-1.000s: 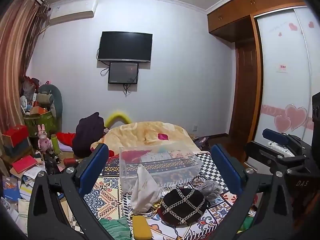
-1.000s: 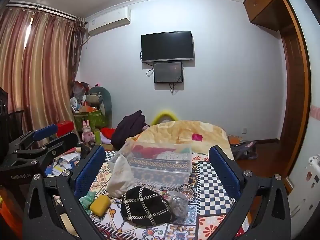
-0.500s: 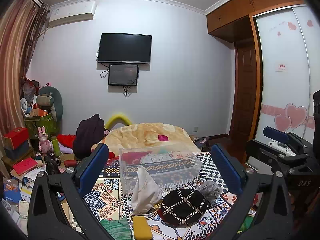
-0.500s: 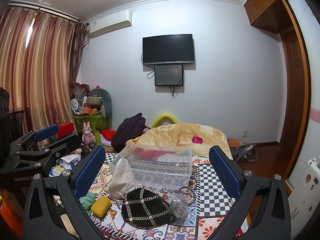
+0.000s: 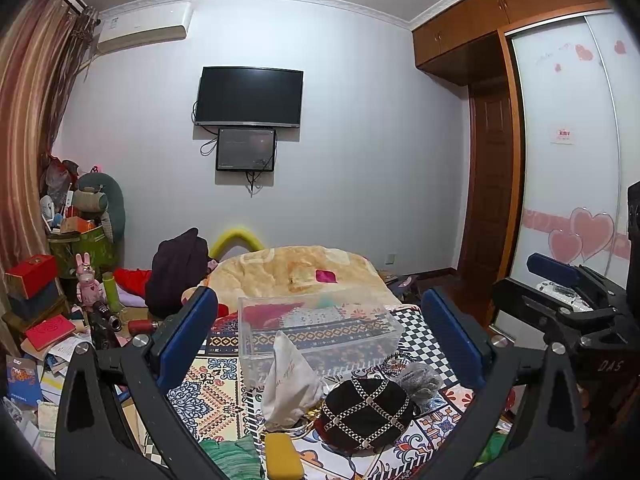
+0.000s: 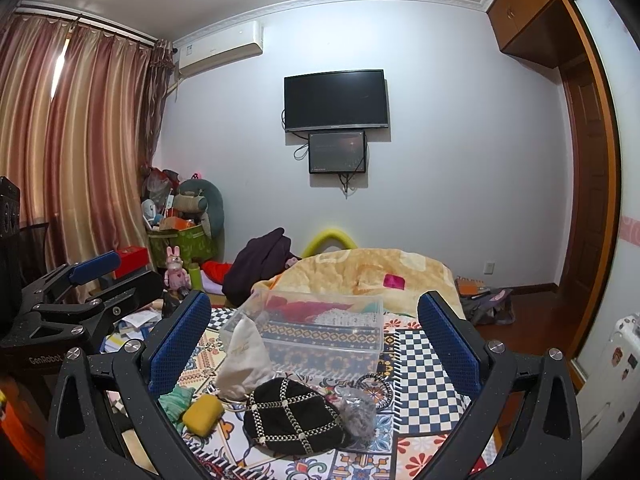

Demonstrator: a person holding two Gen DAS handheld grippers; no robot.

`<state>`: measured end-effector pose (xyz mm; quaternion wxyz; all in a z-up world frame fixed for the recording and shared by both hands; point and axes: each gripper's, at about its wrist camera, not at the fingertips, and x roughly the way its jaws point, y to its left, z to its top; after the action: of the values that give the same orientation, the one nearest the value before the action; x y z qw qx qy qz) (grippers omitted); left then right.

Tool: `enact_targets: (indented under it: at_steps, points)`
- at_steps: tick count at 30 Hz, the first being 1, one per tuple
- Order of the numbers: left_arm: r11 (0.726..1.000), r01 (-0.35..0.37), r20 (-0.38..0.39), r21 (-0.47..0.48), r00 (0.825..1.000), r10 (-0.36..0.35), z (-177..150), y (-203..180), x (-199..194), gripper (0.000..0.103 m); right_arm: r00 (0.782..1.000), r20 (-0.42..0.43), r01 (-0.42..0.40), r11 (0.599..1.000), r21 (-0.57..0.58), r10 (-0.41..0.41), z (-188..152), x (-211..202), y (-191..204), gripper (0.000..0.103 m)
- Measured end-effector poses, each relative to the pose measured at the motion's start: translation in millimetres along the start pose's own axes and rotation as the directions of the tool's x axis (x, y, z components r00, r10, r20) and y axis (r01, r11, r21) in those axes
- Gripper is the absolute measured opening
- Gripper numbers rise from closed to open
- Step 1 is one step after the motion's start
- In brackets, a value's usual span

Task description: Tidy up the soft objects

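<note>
A clear plastic bin [image 5: 316,330] [image 6: 320,330] stands on the patterned bed cover and holds some folded cloth. In front of it lie a beige cloth pouch [image 5: 288,380] [image 6: 244,354], a black cap with chain lattice [image 5: 366,410] [image 6: 294,416], a grey fluffy piece [image 5: 418,376] [image 6: 358,410], a yellow sponge [image 5: 282,456] [image 6: 203,414] and a green cloth [image 5: 234,458] [image 6: 174,398]. My left gripper [image 5: 320,328] and right gripper [image 6: 314,330] are both open and empty, held above these things. Each shows in the other's view at the side.
An orange blanket [image 5: 296,270] lies behind the bin with a dark garment [image 5: 176,268] beside it. Clutter of books and boxes [image 5: 36,320] sits on the left. A wardrobe [image 5: 568,184] and door [image 6: 588,184] are on the right.
Both grippers have tilted or dropped slightly, so the scene sits a little lower in view. The objects have not moved and both grippers stay open.
</note>
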<state>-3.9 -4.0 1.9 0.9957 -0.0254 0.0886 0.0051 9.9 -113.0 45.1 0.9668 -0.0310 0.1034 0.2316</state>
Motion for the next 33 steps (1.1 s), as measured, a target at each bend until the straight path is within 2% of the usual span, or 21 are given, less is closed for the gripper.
enact_targets:
  at_steps: [33]
  points:
    - [1.0,0.005,0.008,0.0,1.0,-0.005,2.0,-1.1,-3.4,0.103,1.0,0.006,-0.001,1.0,0.003,0.001,-1.2,1.8,-2.3,0.103]
